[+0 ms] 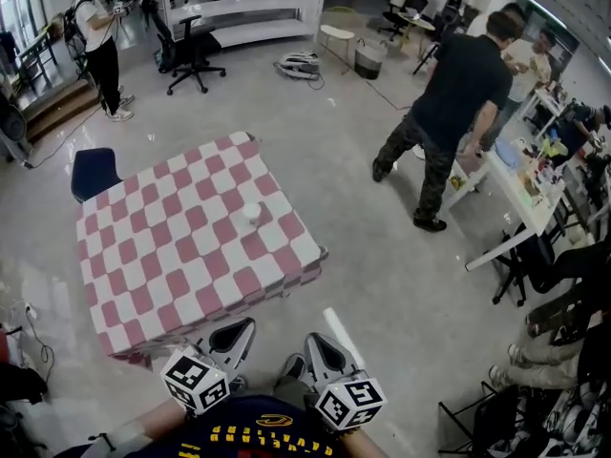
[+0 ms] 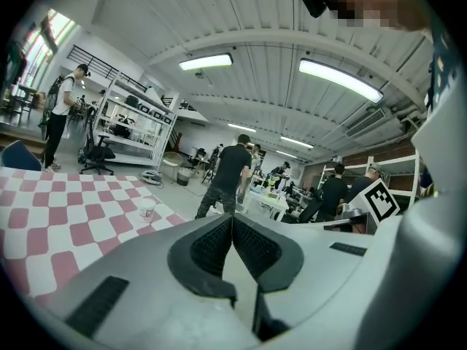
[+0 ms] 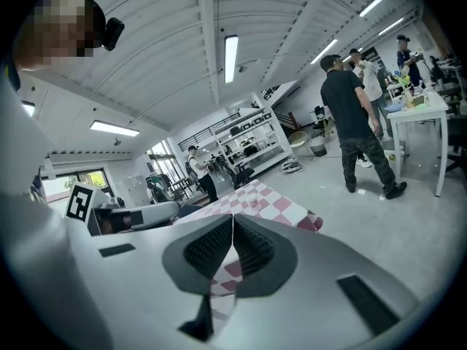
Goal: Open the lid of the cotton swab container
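Observation:
The cotton swab container (image 1: 251, 212) is a small white tub with its lid on, standing near the middle of a table with a red and white checked cloth (image 1: 172, 256). In the left gripper view the container (image 2: 147, 210) is far ahead on the cloth, left of the jaws. My left gripper (image 1: 244, 327) and right gripper (image 1: 313, 342) are held side by side at the table's near edge, well short of the container. Both are shut and hold nothing: the left gripper (image 2: 232, 218) and the right gripper (image 3: 232, 217) each have their pads pressed together.
A blue chair (image 1: 94, 172) stands at the table's far left corner. A person in black (image 1: 449, 113) stands on the floor to the right, beside a cluttered white table (image 1: 520, 198). Another person (image 1: 100, 46), an office chair (image 1: 186, 55) and shelving are at the back.

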The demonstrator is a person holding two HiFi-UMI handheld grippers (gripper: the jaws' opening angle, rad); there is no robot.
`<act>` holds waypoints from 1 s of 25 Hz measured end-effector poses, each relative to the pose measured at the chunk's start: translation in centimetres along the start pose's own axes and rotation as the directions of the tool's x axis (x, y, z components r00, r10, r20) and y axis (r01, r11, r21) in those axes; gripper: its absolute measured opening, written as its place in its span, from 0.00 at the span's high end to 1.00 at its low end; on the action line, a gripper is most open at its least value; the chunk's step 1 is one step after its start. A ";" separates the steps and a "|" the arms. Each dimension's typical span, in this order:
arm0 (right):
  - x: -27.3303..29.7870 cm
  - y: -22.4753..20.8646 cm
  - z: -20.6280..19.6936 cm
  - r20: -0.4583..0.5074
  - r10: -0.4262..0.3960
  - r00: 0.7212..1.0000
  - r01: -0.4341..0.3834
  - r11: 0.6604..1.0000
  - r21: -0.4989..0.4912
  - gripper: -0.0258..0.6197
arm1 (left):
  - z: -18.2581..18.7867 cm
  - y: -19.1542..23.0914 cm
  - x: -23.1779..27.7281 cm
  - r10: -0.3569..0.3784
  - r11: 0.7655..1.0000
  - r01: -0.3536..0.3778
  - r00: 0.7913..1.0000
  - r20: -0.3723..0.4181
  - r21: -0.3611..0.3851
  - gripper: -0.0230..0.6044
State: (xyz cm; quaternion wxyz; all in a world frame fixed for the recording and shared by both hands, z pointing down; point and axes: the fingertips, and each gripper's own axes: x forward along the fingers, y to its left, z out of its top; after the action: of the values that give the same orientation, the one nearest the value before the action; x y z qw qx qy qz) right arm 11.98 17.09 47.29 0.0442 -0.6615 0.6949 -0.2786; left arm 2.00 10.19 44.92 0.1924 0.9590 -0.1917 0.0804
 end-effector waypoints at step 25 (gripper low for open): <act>7.9 -6.5 6.0 -0.119 0.210 0.970 -0.216 0.975 -0.044 0.94 | 5.0 5.7 4.6 0.333 0.943 -0.328 0.937 0.106 -0.064 0.96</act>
State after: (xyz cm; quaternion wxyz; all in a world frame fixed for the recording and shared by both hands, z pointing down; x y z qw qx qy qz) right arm 19.46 7.87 47.54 0.0155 -0.5671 0.7708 -0.2899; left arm 4.28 1.78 43.31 0.1865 0.9117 -0.3625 0.0517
